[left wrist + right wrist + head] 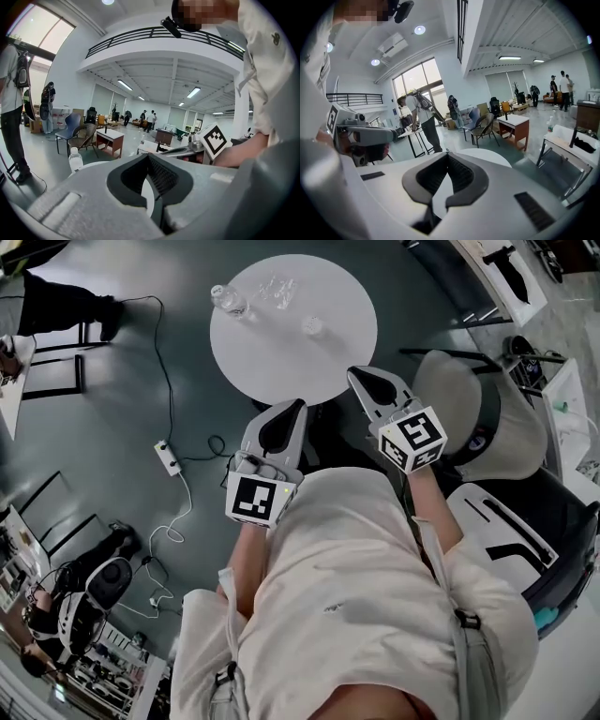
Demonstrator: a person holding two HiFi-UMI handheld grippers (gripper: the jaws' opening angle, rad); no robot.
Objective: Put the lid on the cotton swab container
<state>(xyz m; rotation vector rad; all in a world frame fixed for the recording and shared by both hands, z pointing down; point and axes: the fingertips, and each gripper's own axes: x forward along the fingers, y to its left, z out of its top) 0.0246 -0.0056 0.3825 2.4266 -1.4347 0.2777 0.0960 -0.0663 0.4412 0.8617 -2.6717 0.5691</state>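
A round white table point(347, 306) stands ahead of me in the head view. On it sit a small clear round container point(312, 326), a clear glinting item point(278, 287) farther back whose kind I cannot tell, and a plastic water bottle point(228, 299). My left gripper point(300, 405) and right gripper point(352, 372) are held close to my body at the table's near edge, short of all three. Both are shut, with nothing between the jaws. In the left gripper view the jaw tips point(149, 157) meet above the table, with the bottle point(75, 159) to the left. The right gripper point(447, 156) looks the same.
A grey armchair point(478, 413) stands at my right. A power strip point(167, 457) with cables lies on the floor to the left. Black chair frames point(56, 362) stand far left. Other people, tables and chairs point(513, 124) fill the hall beyond.
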